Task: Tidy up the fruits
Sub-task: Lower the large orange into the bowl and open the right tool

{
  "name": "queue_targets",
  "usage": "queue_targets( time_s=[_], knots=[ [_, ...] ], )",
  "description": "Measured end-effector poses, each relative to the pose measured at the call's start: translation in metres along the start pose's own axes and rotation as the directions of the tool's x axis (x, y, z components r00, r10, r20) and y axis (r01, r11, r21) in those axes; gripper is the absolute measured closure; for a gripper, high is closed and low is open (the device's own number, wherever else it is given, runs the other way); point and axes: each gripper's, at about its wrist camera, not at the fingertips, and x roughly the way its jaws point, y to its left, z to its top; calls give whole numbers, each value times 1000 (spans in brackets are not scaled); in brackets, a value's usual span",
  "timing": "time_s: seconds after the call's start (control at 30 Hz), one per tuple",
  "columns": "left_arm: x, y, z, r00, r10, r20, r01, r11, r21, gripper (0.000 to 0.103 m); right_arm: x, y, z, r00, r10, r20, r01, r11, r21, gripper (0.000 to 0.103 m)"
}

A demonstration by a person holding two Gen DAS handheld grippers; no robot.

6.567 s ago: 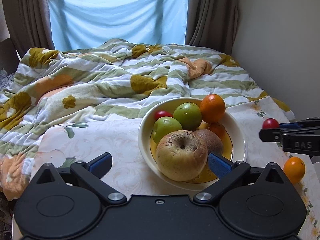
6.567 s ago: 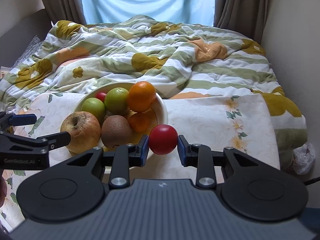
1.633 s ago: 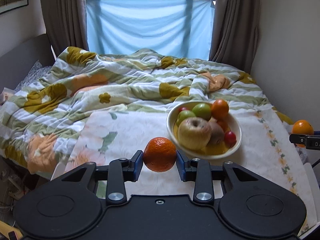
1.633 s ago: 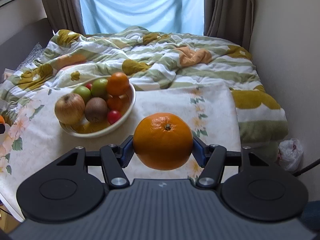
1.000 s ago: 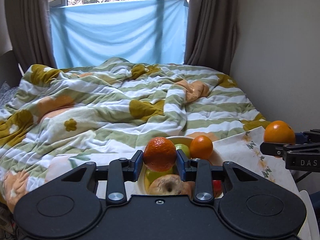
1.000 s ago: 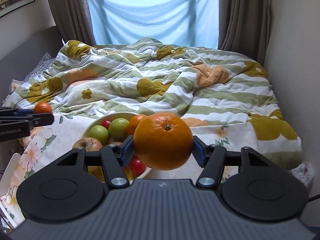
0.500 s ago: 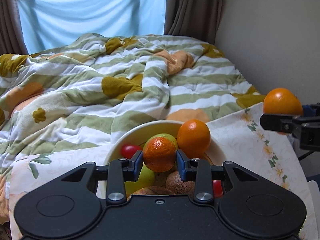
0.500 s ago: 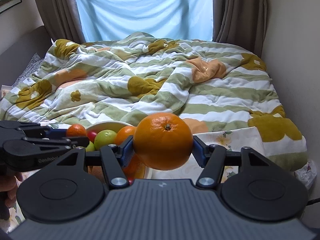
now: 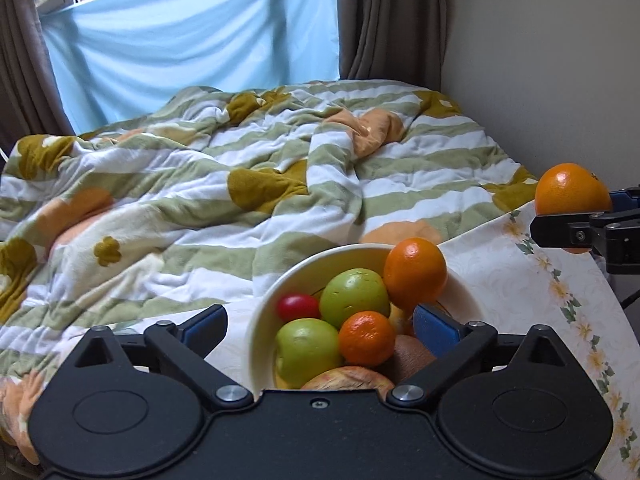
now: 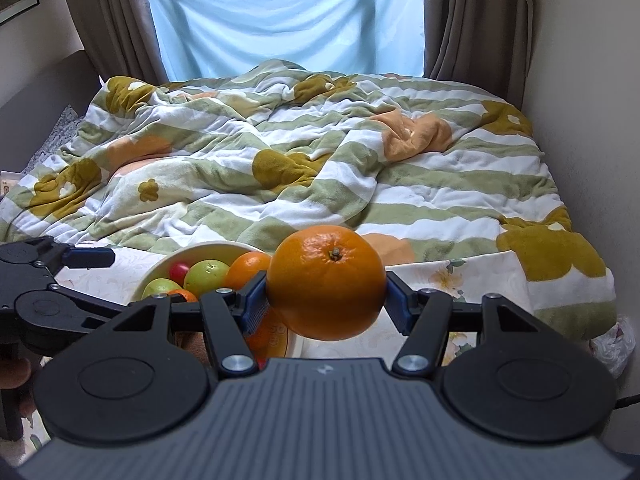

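Observation:
A cream bowl (image 9: 320, 266) on the flowered cloth holds two green apples, a red tomato, an orange, a kiwi and a brown apple. A small mandarin (image 9: 367, 338) rests on that pile. My left gripper (image 9: 320, 322) hangs just over the bowl; its jaws are opening and stand wide apart, clear of the mandarin. My right gripper (image 10: 325, 298) is shut on a large orange (image 10: 326, 282), held above the cloth to the right of the bowl (image 10: 208, 249). The same orange (image 9: 572, 188) shows at the right edge of the left wrist view.
A rumpled green, white and yellow striped blanket (image 9: 240, 168) covers the bed behind the bowl. The flowered tablecloth (image 9: 520, 280) runs to the right edge. A wall (image 10: 592, 80) stands close on the right. A white plastic bag (image 10: 612, 344) lies low at the right.
The left jaws have sprung open and the small mandarin has dropped from them onto the fruit in the bowl. The right gripper still holds the large orange, barely moved.

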Motion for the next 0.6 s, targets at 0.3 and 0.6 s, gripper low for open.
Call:
queue_targets(
  time_s=[0.3, 0.6],
  knots=[
    [-32, 28, -18, 998, 62, 13, -61, 997, -55, 2, -2, 20, -4, 999, 53, 4, -53, 997, -56, 28],
    [-50, 48, -45, 995, 99, 4, -98, 989, -106, 2, 8, 57, -29, 992, 116, -50, -123, 979, -164, 27]
  ],
)
